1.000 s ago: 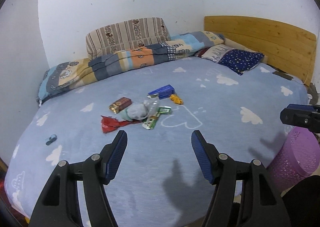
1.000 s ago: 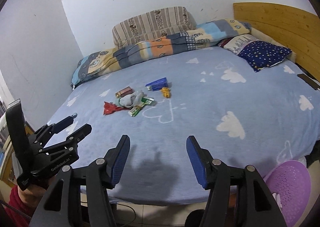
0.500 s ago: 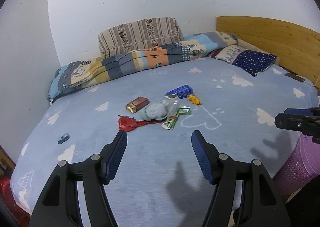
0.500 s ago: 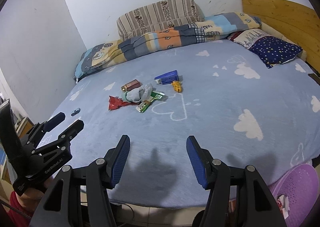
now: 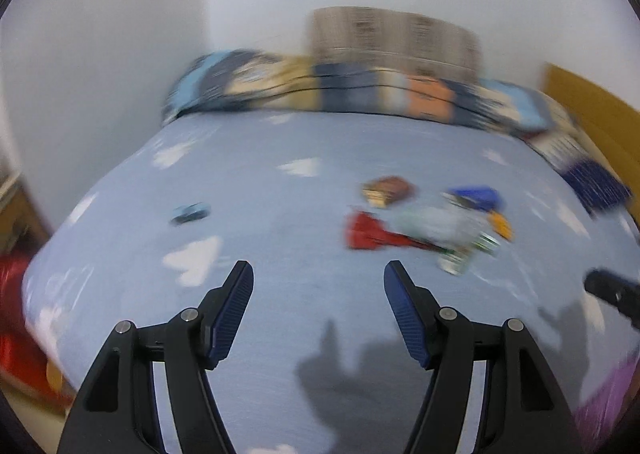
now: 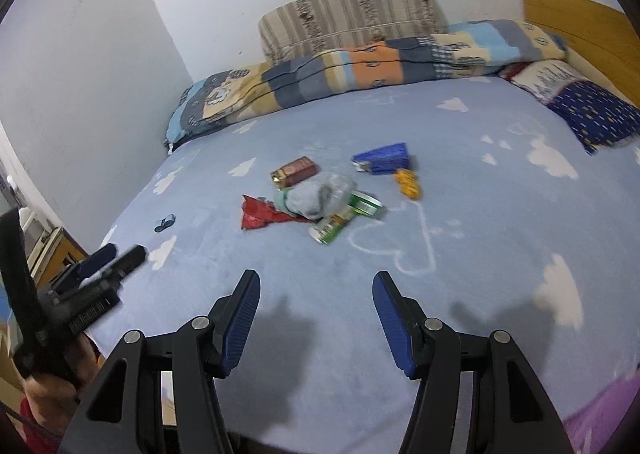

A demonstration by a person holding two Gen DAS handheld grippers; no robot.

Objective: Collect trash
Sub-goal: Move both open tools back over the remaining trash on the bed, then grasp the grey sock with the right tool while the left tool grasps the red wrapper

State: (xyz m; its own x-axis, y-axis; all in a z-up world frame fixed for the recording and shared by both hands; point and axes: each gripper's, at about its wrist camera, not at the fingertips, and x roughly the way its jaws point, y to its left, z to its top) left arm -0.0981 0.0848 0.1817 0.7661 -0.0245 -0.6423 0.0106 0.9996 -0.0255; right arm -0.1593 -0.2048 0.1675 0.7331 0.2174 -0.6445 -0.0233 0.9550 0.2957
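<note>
A cluster of trash lies mid-bed: a red wrapper (image 6: 262,216), a grey crumpled bag (image 6: 316,196), green packets (image 6: 332,228), a brown box (image 6: 295,171), a blue box (image 6: 384,157) and an orange piece (image 6: 409,183). A small blue item (image 6: 165,223) lies apart to the left. My right gripper (image 6: 316,308) is open and empty above the bed's near edge. My left gripper (image 5: 318,302) is open and empty; its view is blurred, with the red wrapper (image 5: 366,232) ahead to the right. The left gripper also shows in the right wrist view (image 6: 108,258).
The blue cloud-print bed sheet (image 6: 480,254) covers the bed. A folded quilt (image 6: 360,70) and striped pillow (image 6: 352,18) lie along the far wall. A wooden headboard (image 6: 580,26) stands at right. A purple basket's rim (image 6: 608,410) shows at lower right.
Both grippers have swung left and moved closer over the bed. The left view now blurs from fast motion, and the trash has shifted right in it. Both stay open.
</note>
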